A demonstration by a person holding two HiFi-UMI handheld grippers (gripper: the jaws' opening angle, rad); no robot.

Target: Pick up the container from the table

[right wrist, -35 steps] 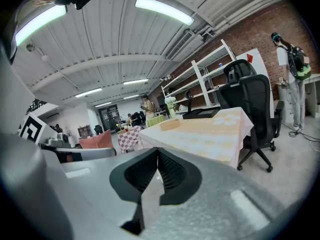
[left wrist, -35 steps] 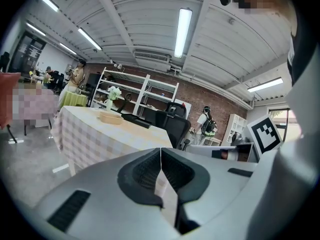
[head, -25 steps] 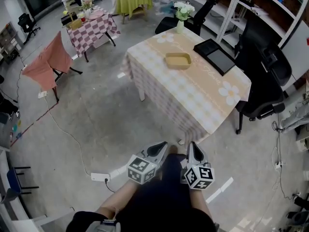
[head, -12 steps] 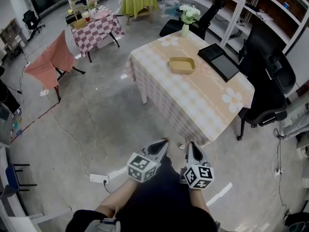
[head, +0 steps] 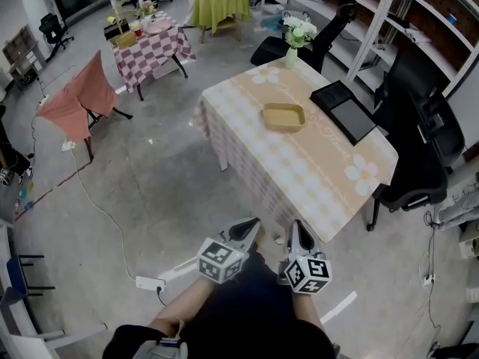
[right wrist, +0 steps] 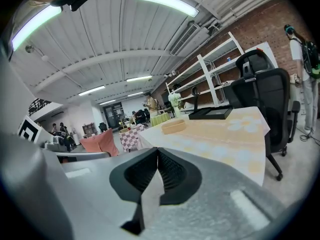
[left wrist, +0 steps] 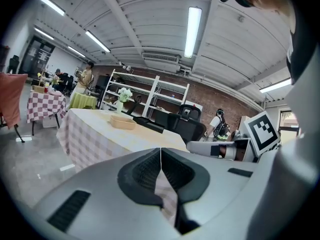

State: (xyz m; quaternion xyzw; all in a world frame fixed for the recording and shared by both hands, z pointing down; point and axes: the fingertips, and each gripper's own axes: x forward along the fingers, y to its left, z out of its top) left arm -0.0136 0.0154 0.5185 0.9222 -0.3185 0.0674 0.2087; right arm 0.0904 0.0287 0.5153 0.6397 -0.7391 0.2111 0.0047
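Container (head: 284, 117) is a shallow tan dish, sitting on the table (head: 322, 193) a bit toward the far side of the top, on the peach stripe of the checked cloth. Just beside it to the right is a flat black tray (head: 343, 111), with a small gap between them, and a white vase of flowers (head: 296, 34) stands at the far corner. A black office chair (head: 419, 144) is parked at the right side of the table.

Both grippers are down low in the head view, close to the person's body and well short of the table, nowhere near the container. The left gripper (head: 253, 225) has its jaws pressed together with nothing in them; its own view shows the two dark pads meeting in a thin line, with the tan dish small and far off on the tabletop beyond. Same deal for the right gripper (head: 298, 226): jaws clamped flat against each other, gripping nothing, and the dish and black tray are visible past them from the table's near corner. The two sit side by side, near each other but not touching, marker cubes facing up.

Around the room: a red-checked table (head: 150, 45), a green-draped round table (head: 218, 0), a pink cloth over a chair (head: 71, 99) and a white power strip (head: 147, 283) on the concrete floor.
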